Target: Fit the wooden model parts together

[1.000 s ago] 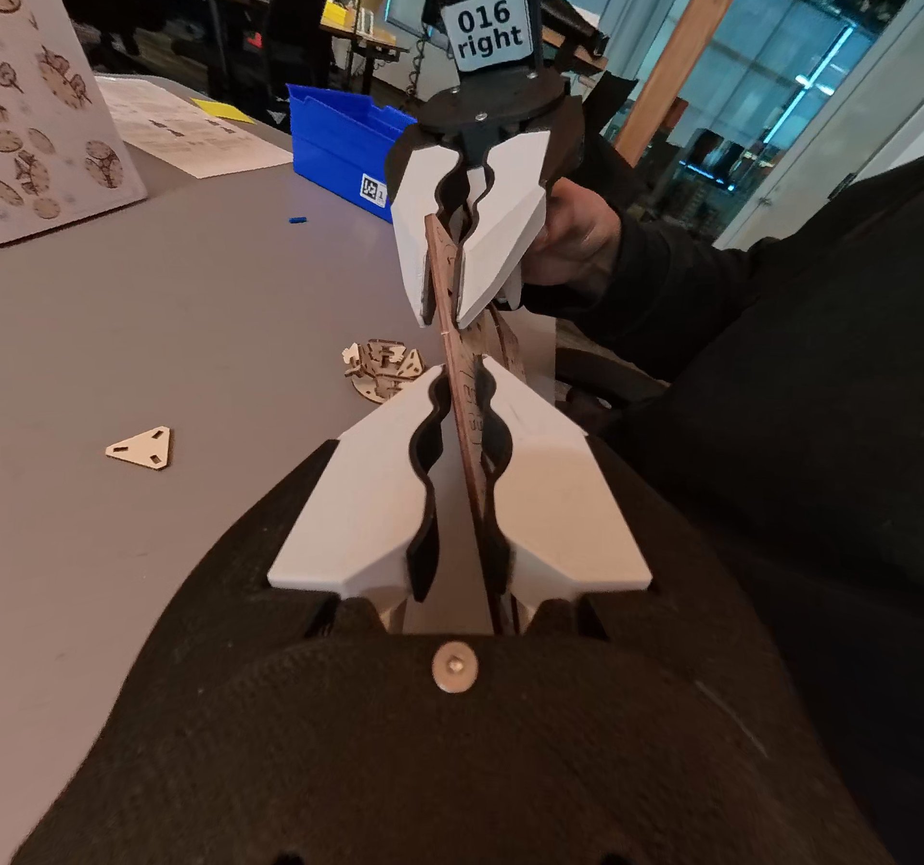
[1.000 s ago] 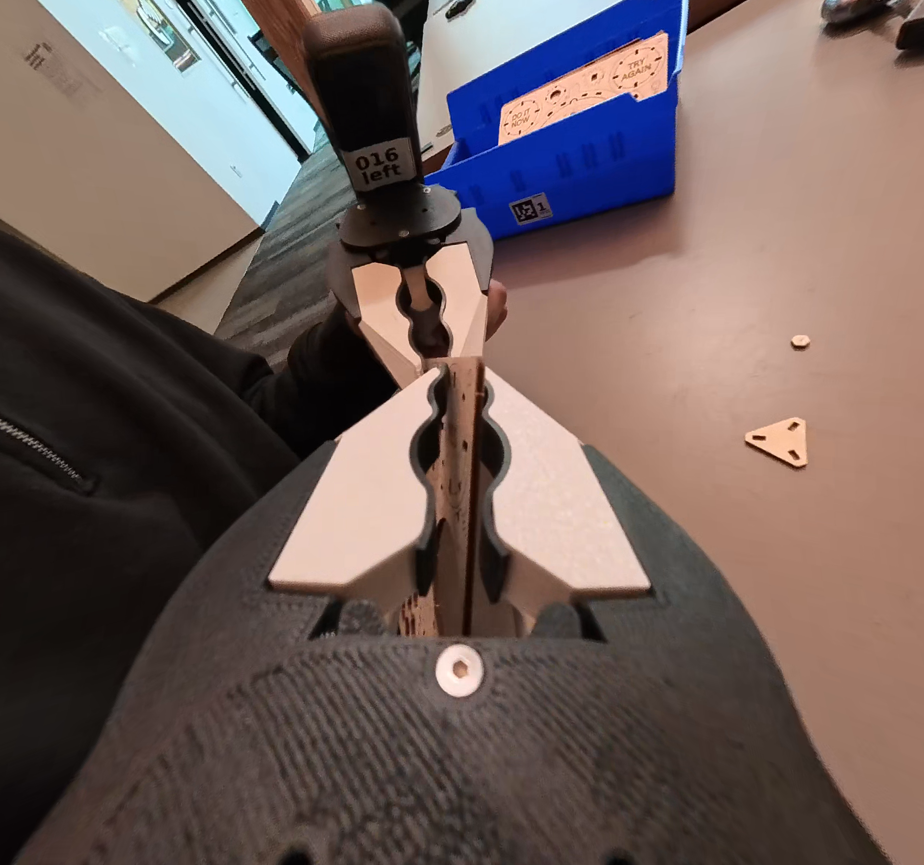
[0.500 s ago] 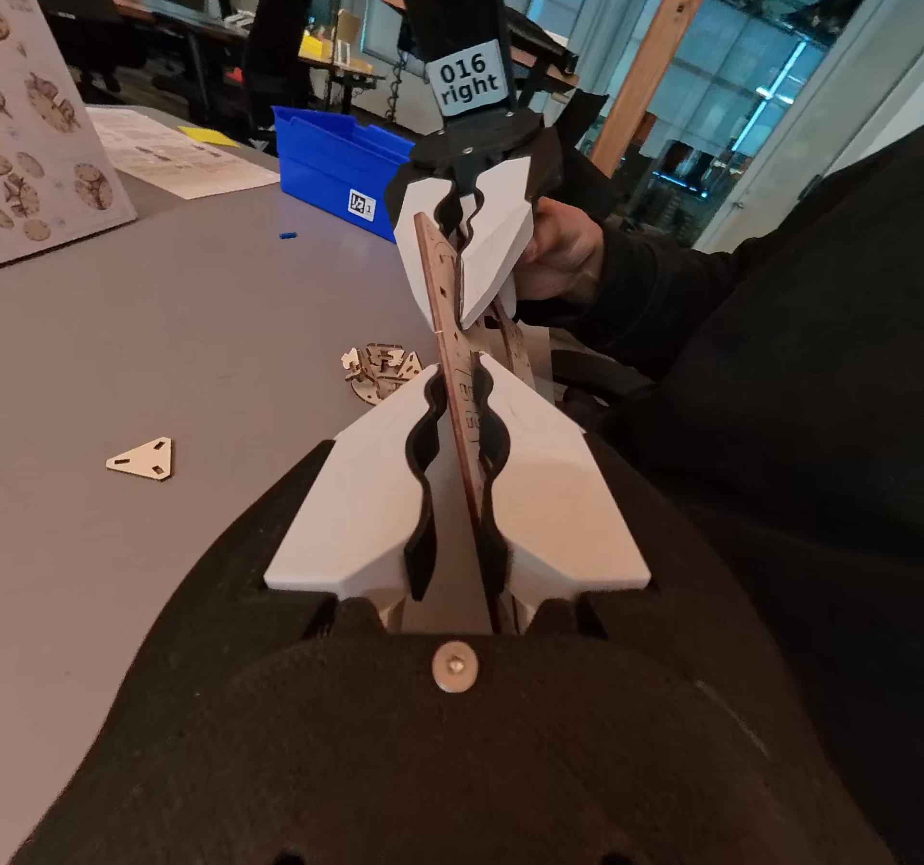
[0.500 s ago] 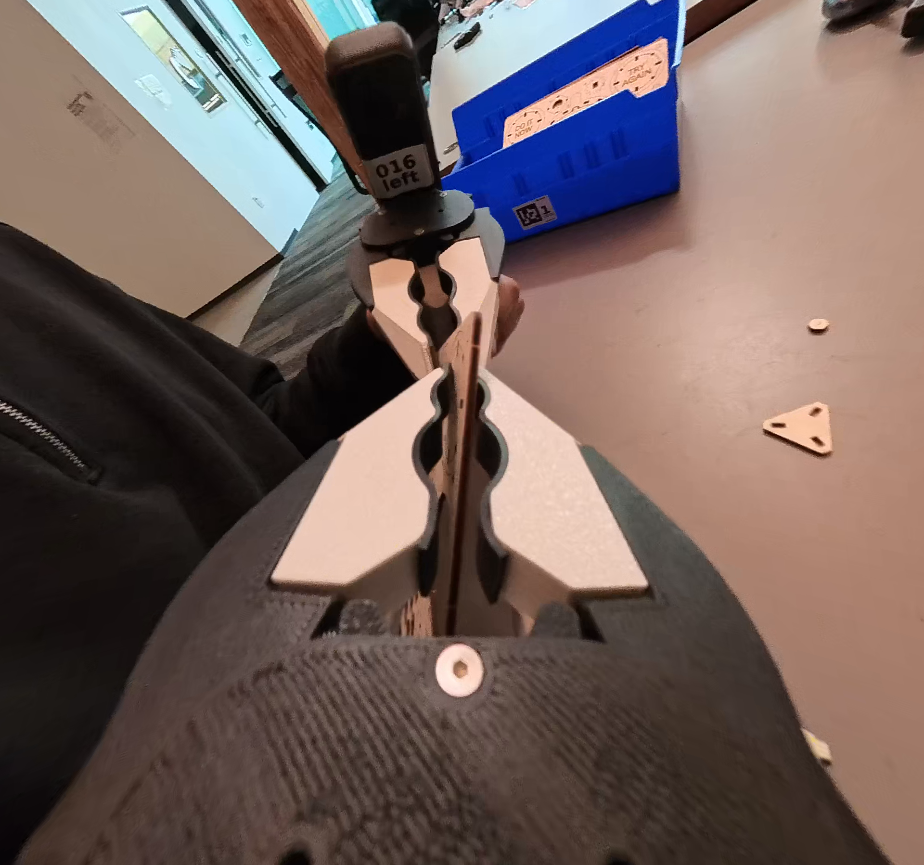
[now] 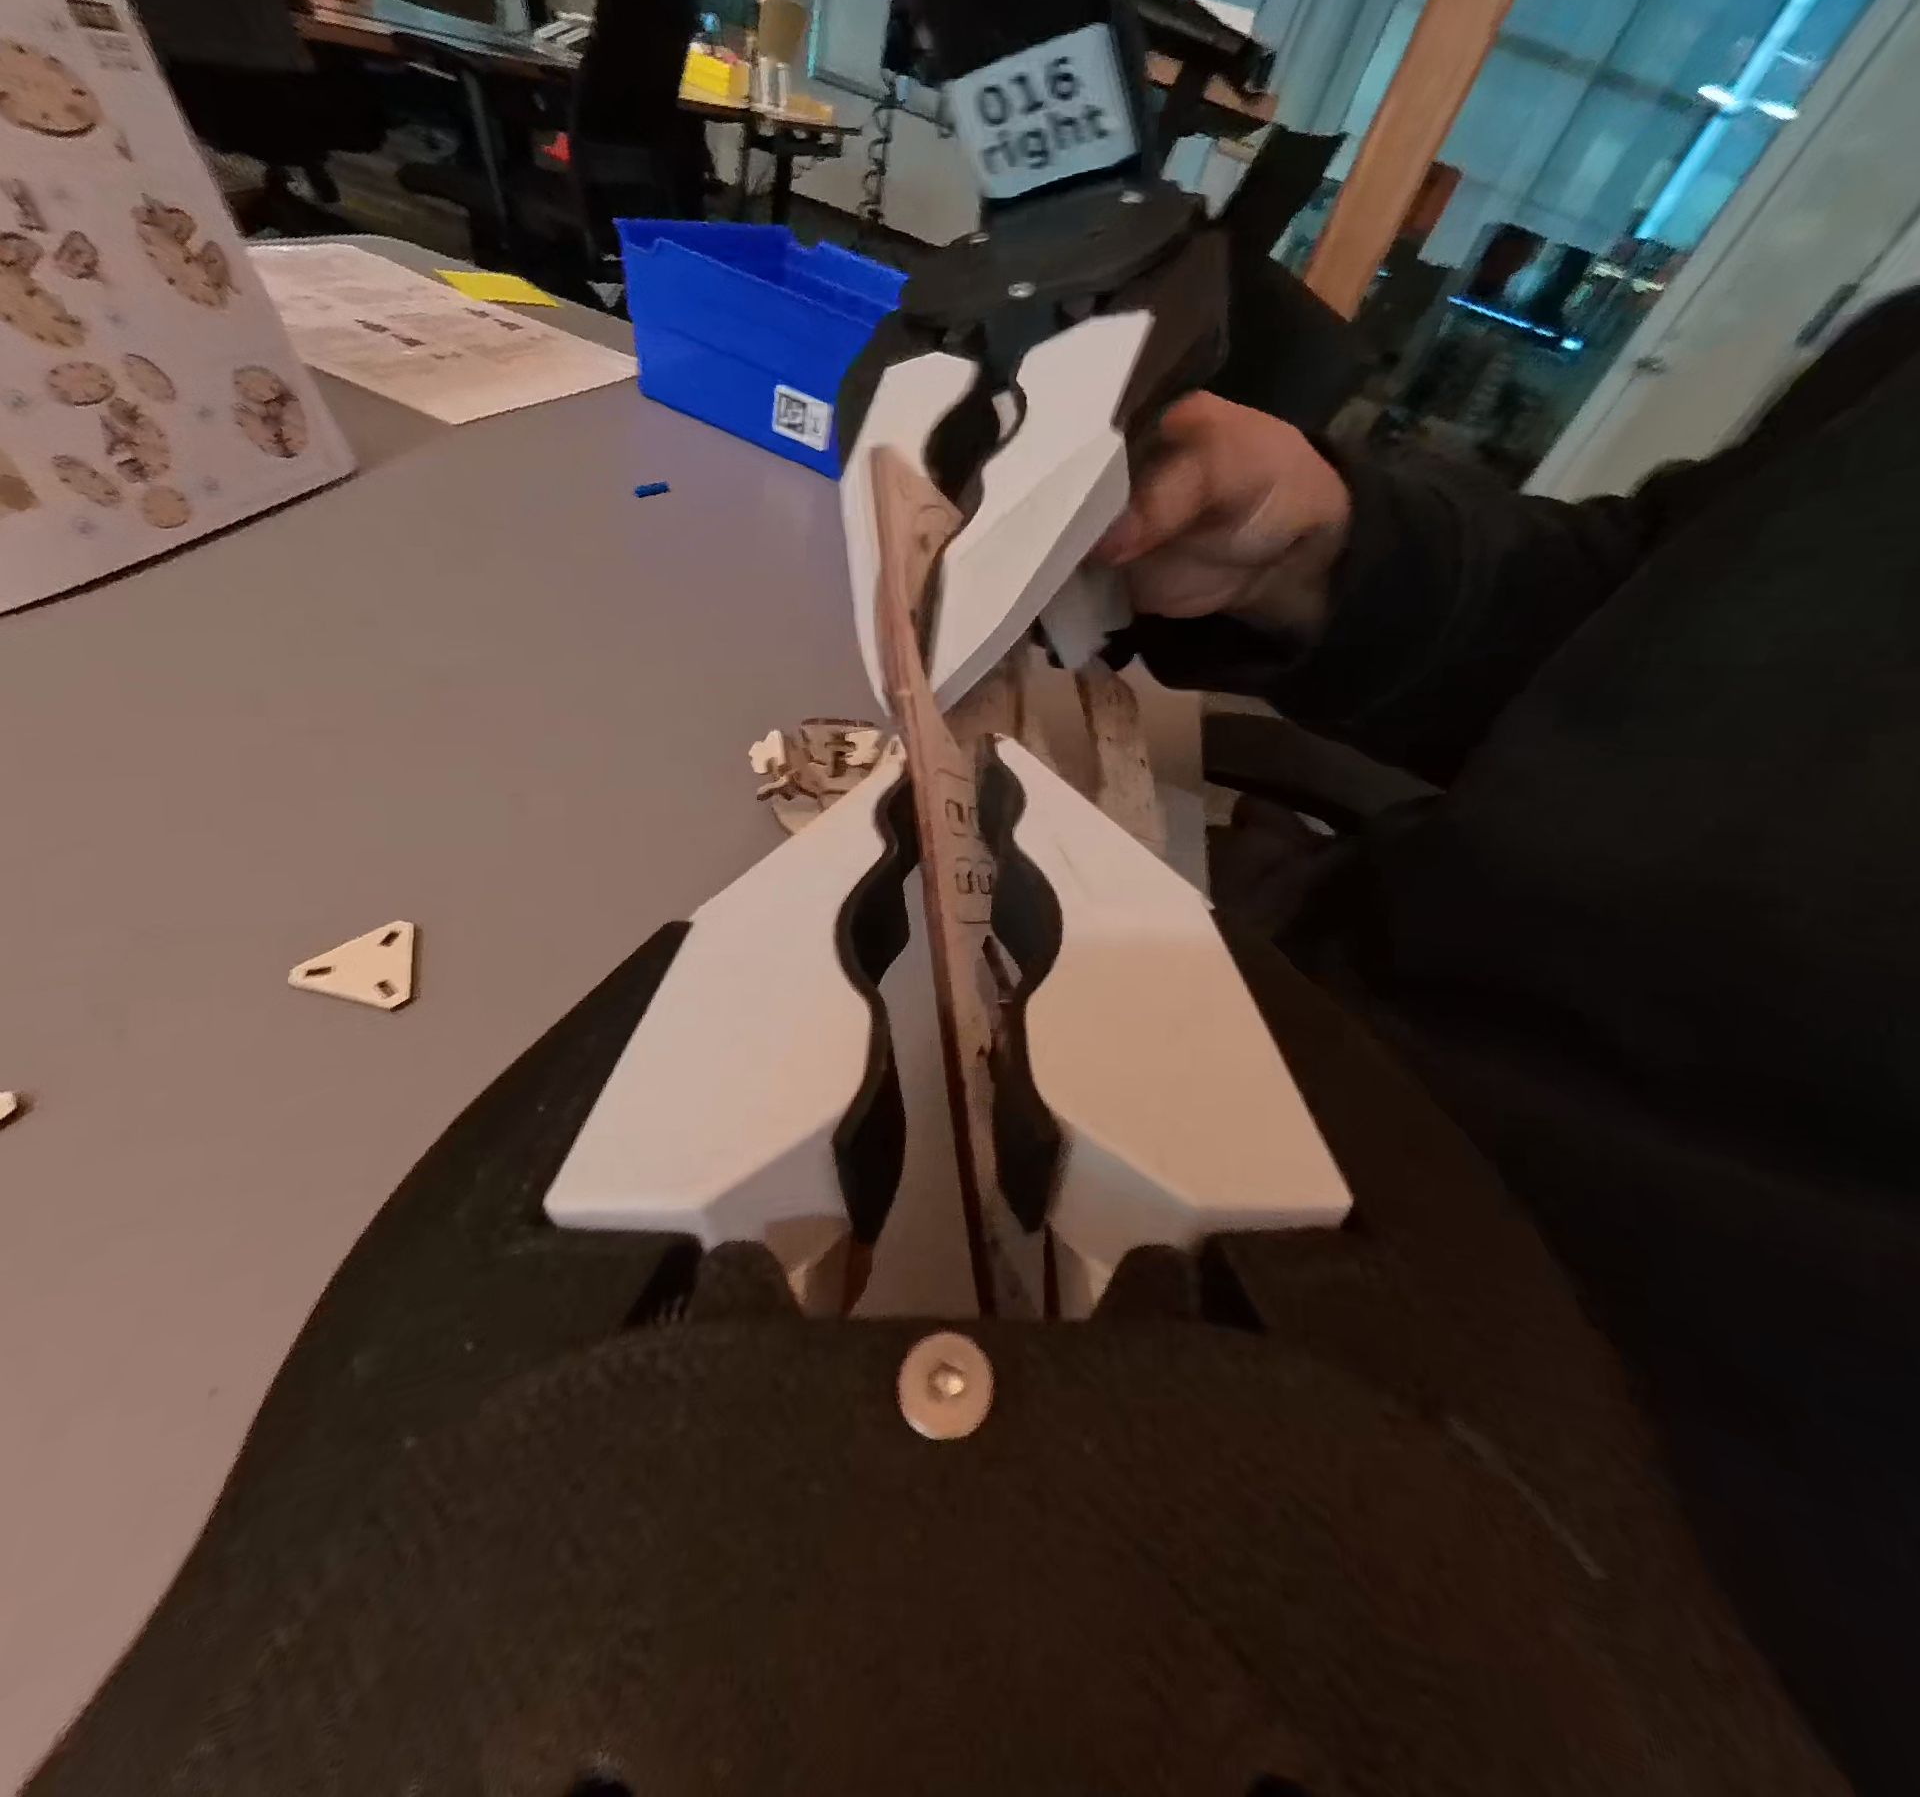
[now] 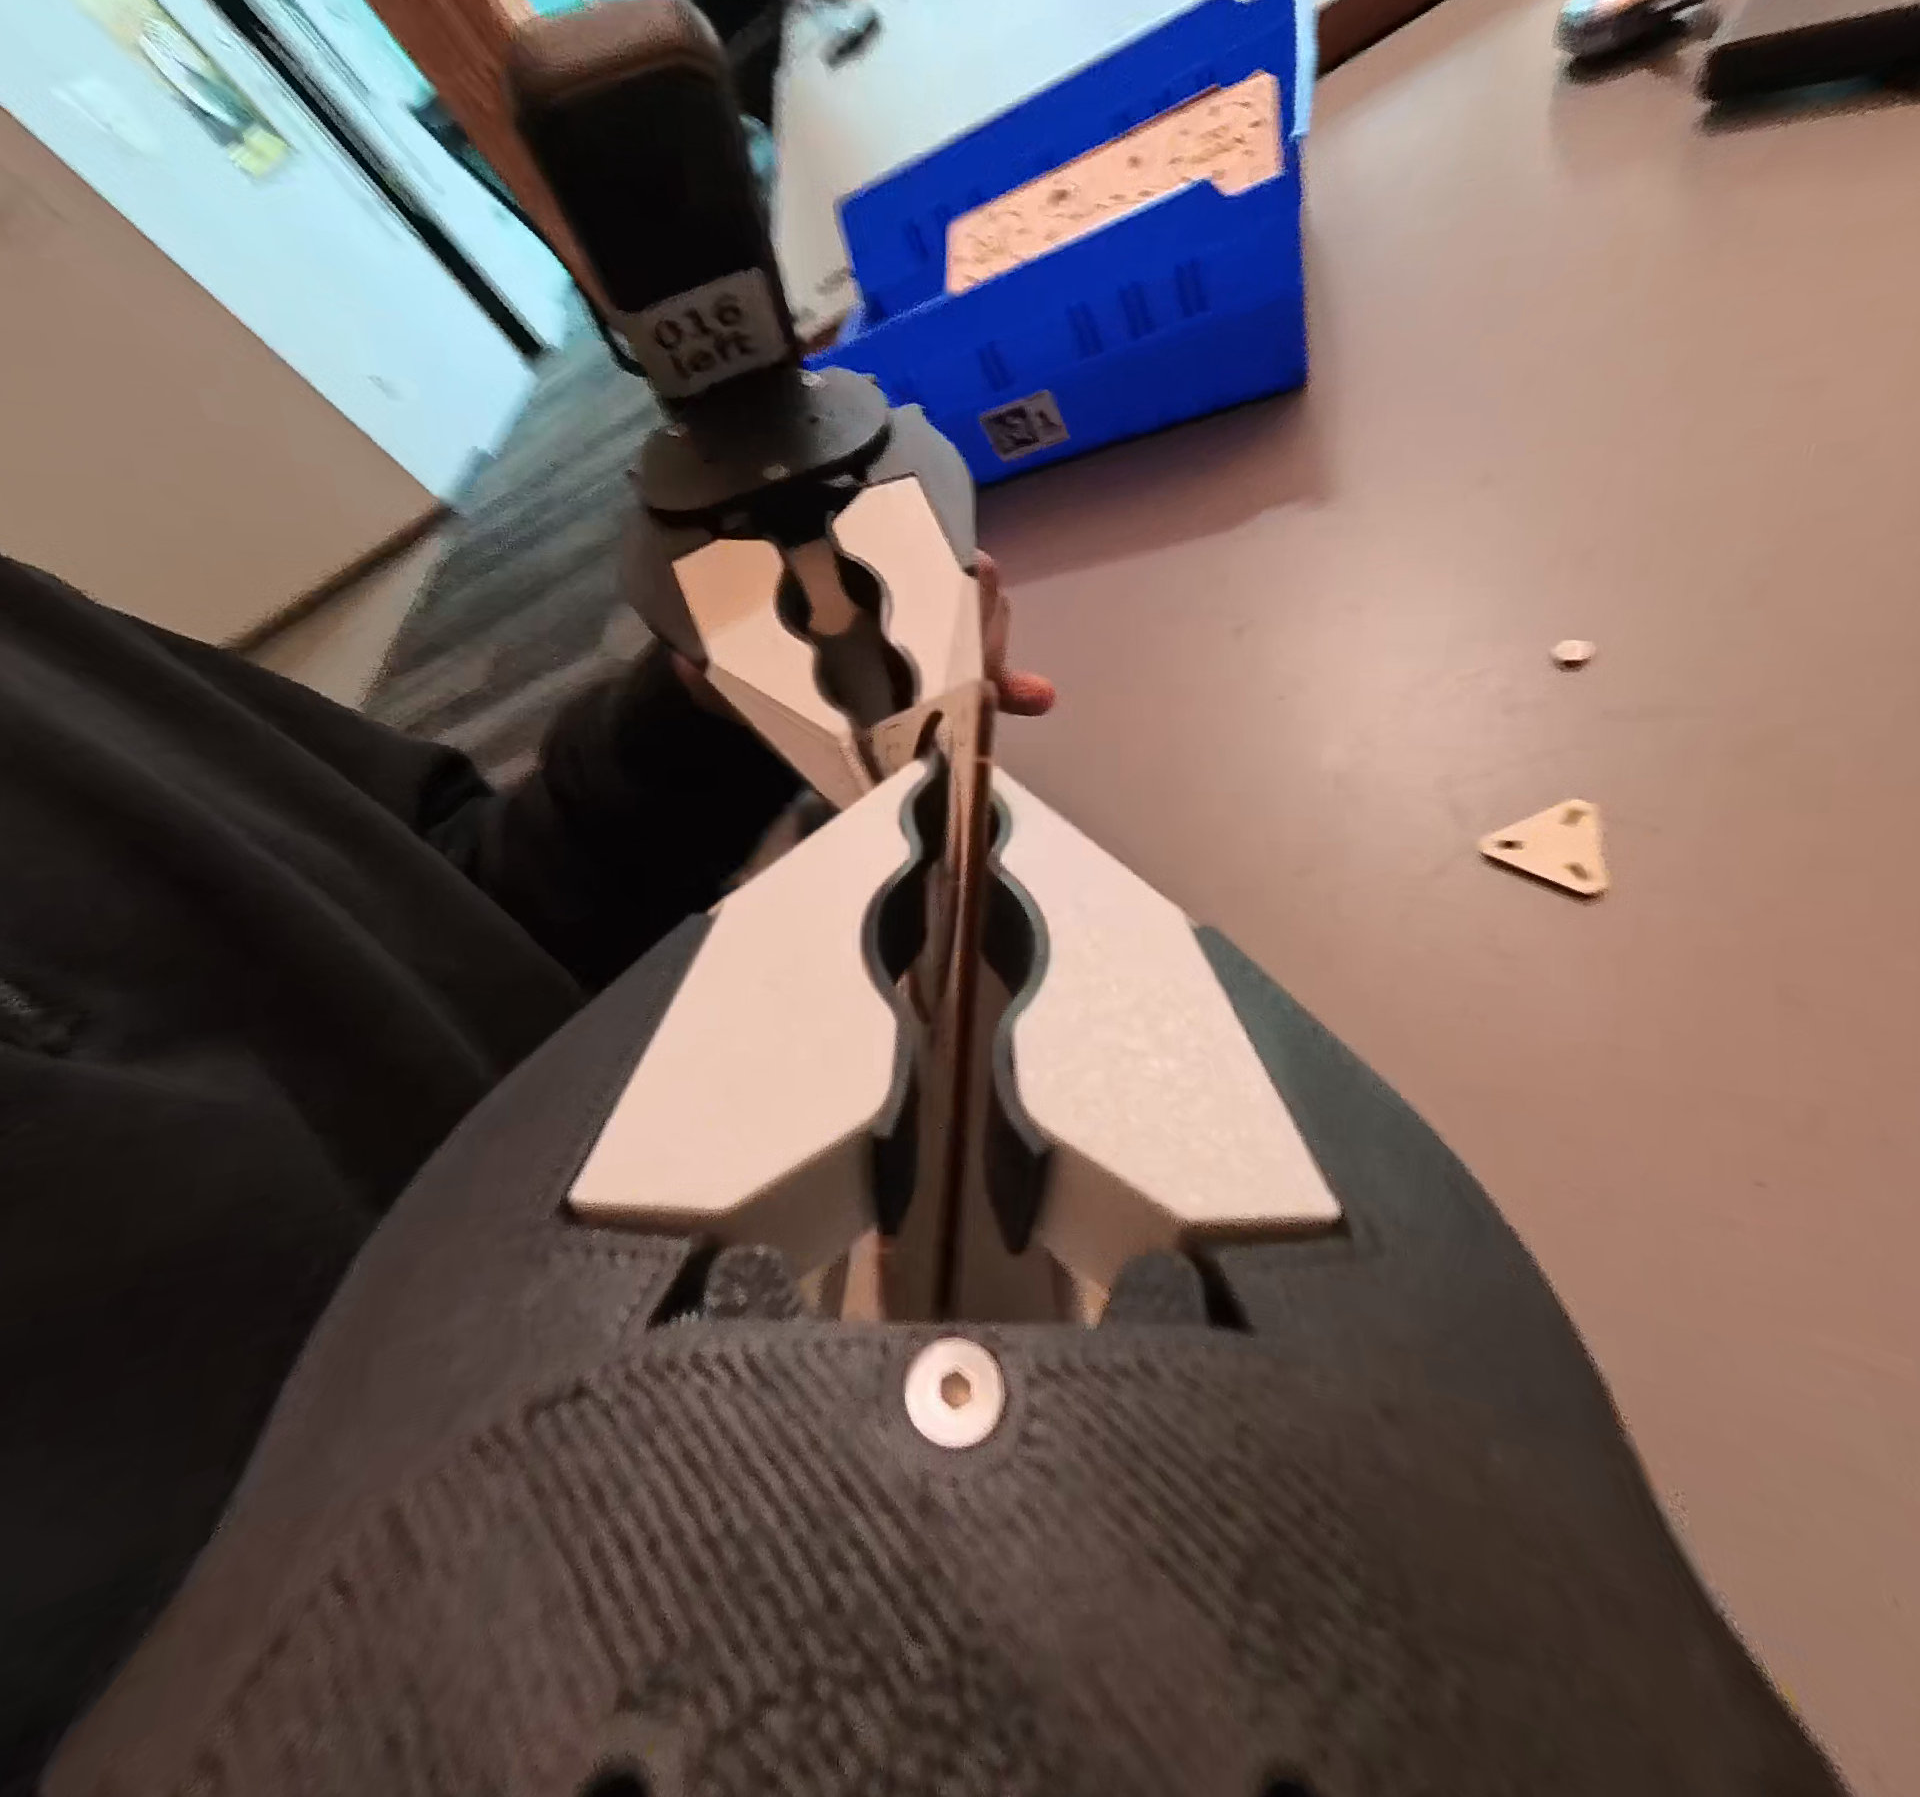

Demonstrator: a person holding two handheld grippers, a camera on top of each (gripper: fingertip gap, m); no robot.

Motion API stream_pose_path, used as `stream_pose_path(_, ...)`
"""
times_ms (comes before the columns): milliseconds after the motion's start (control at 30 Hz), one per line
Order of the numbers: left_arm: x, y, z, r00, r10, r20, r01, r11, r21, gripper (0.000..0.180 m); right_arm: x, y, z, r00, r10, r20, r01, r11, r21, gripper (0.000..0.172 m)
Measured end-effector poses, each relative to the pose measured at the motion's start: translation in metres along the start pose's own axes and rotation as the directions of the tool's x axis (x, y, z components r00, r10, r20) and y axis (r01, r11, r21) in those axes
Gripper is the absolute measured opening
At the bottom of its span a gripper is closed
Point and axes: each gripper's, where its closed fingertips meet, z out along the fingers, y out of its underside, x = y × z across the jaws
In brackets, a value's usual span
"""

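Between the white fingers (image 5: 1122, 999) of the left gripper (image 5: 951, 791) stands a thin, flat, brown laser-cut wooden sheet (image 5: 961, 916), edge-on and upright, with the pads closed in on its two faces. It runs forward out of those fingertips and straight into the fingers (image 5: 1039, 521) of the right gripper (image 5: 904, 677), which faces the left one from just beyond and above. The right wrist view shows the same sheet (image 6: 961, 968) edge-on, the right gripper's own fingers (image 6: 1132, 1020) nearly together and clamped on it, and the left gripper (image 6: 883, 750) pinching the sheet's far end. So the sheet is off the grey worktop (image 5: 416, 708), carried by both grippers at once, one at each end, near the worktop's edge beside the person's dark sleeve (image 5: 1558, 604).

To the left of the left fingers, a small pale wooden triangular piece with three slots (image 5: 358, 965) lies flat on the worktop, well apart from either gripper. Just beyond the left fingertips, and partly hidden by them, sits a pale cluster of joined wooden pieces (image 5: 821, 771). It looks only partly put together, though how much is hard to tell.

Farther off stands a blue plastic bin (image 5: 748, 334), which in the right wrist view holds another pale cut sheet (image 6: 1122, 178). Beyond it and to the left lie printed paper sheets (image 5: 436, 334) and a large white card printed with part drawings (image 5: 125, 345).
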Motion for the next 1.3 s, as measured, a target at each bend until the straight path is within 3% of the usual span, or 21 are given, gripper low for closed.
stream_pose_path(67,-0.004,0.011,0.006,0.997,0.053,0.050,-0.049,0.996,-0.079,0.010,0.022,0.010,-0.001,0.984,-0.069,-0.164,0.057,0.995,-0.076,0.001)
stream_pose_path(100,0.001,0.008,0.010,0.999,-0.032,0.016,0.033,0.997,-0.074,0.005,0.027,0.013,-0.002,0.970,-0.125,-0.207,0.104,0.989,-0.108,0.000)
stream_pose_path(233,0.003,-0.002,0.003,0.996,-0.072,-0.058,0.073,0.997,0.013,0.005,0.014,0.001,-0.004,0.991,-0.061,-0.122,0.059,0.998,-0.023,0.001)
stream_pose_path(333,0.002,-0.001,0.001,0.995,-0.081,-0.062,0.082,0.996,0.019,0.005,0.015,0.002,0.000,0.991,-0.067,-0.118,0.063,0.997,-0.033,0.002)
stream_pose_path(600,-0.020,0.003,-0.016,0.987,-0.164,0.003,0.163,0.985,0.048,0.007,0.027,-0.007,-0.012,0.994,0.008,-0.107,-0.001,0.998,0.068,0.024)
stream_pose_path(667,-0.027,0.000,-0.031,0.980,-0.197,0.023,0.194,0.977,0.087,0.006,0.033,-0.015,-0.023,0.989,0.014,-0.148,0.006,0.991,0.136,0.032)
stream_pose_path(800,-0.035,-0.027,-0.081,0.963,-0.271,-0.005,0.259,0.917,0.303,0.001,0.038,-0.025,-0.051,0.976,0.007,-0.218,0.042,0.975,0.220,0.036)
stream_pose_path(933,-0.035,-0.043,-0.132,0.966,-0.257,0.030,0.218,0.872,0.439,0.001,0.036,-0.026,-0.074,0.968,0.009,-0.249,0.062,0.959,0.275,0.036)
stream_pose_path(1033,-0.031,-0.066,-0.169,0.966,-0.248,0.068,0.163,0.794,0.586,0.000,0.034,-0.023,-0.080,0.966,0.023,-0.256,0.057,0.953,0.299,0.037)
stream_pose_path(1133,-0.053,-0.066,-0.190,0.908,-0.339,0.245,0.105,0.751,0.652,0.000,0.044,-0.008,-0.076,0.924,-0.036,-0.380,0.125,0.970,0.211,0.042)
stream_pose_path(1233,-0.083,-0.036,-0.181,0.800,-0.395,0.451,0.123,0.845,0.521,0.001,0.045,0.015,-0.057,0.855,-0.226,-0.466,0.257,0.966,0.003,0.034)
stream_pose_path(1300,-0.090,-0.030,-0.177,0.771,-0.403,0.493,0.133,0.859,0.494,0.000,0.040,0.026,-0.045,0.829,-0.297,-0.473,0.293,0.952,-0.086,0.022)
